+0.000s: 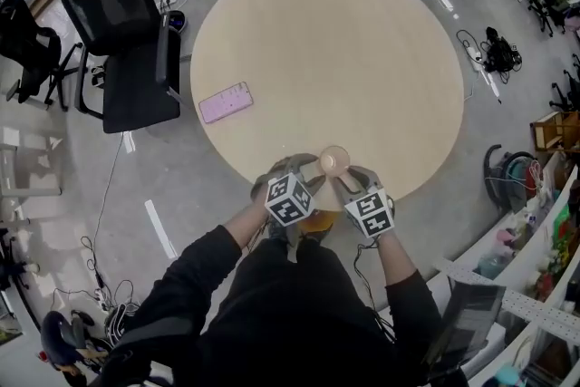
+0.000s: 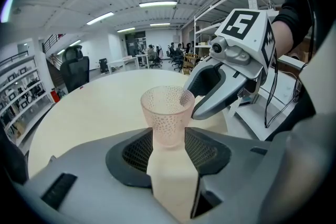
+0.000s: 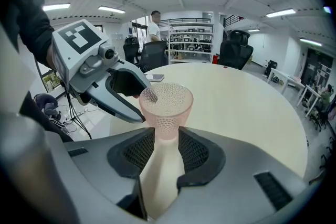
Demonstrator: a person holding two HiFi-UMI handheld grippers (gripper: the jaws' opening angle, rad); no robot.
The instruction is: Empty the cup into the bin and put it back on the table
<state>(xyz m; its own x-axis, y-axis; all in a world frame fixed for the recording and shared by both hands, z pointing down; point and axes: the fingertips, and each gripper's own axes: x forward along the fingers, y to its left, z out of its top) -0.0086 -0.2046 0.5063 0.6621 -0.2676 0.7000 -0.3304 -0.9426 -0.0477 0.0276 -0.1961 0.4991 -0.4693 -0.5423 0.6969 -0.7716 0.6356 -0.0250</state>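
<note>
cup (image 2: 167, 113), dimpled up close, apparently empty

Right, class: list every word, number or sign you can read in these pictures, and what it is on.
None can be read.
Left marker cube, right marker cube: black-and-white square patterns, not words.
Pink phone: no legible print.
Shelf goods: too small to read.

A pink, dimpled translucent cup (image 1: 334, 160) is upright at the table's (image 1: 362, 59) near edge.

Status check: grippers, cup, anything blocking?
Left gripper and right gripper both clamped on cup. Cup upright near table edge, looks empty. Nothing blocking; phone well clear.
</note>
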